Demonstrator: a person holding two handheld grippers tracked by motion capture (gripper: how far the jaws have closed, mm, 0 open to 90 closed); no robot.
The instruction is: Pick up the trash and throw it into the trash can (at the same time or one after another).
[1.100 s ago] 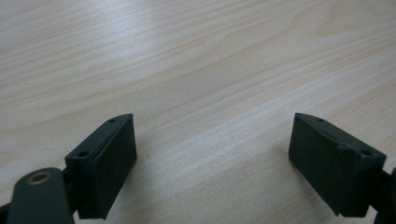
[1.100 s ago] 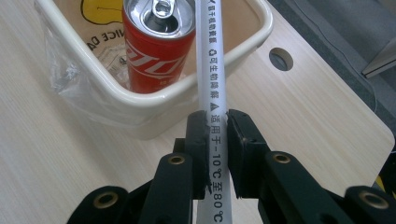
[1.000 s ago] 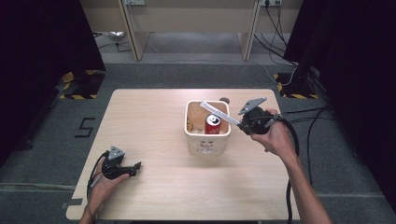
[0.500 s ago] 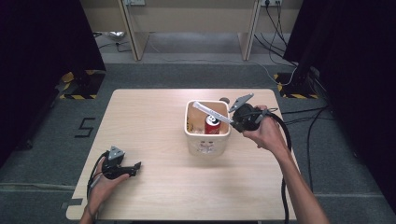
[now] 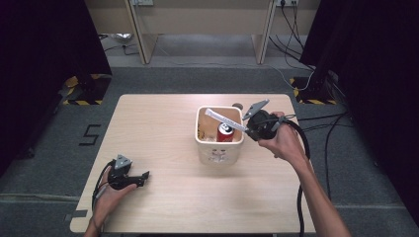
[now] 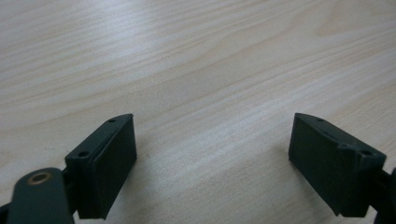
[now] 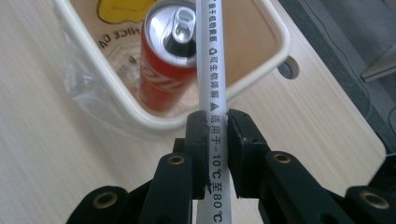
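**The wrapped straw may miss the tub**

At the left, our left gripper (image 5: 129,178) rests on the worktop (image 5: 163,128), jaws spread and empty. At the right, our right gripper (image 7: 215,140) pinches a white wrapped straw (image 7: 211,70) above the tub (image 5: 220,144), over the red can (image 7: 166,56). We think the thin straw may slip, or fall on the can and bounce out.

The left gripper (image 6: 212,168) looks down along its 2 black jaws onto a pale wooden table (image 6: 201,60). One jaw rises from about 7 o'clock, the other from about 4 o'clock, and they stand wide apart with bare wood between them. Each jaw carries a flat dark pad with small screw holes. A brass-coloured rivet (image 6: 39,178) sits at 8 o'clock. The wood grain runs slantwise across the view, from 8 o'clock toward 2 o'clock.
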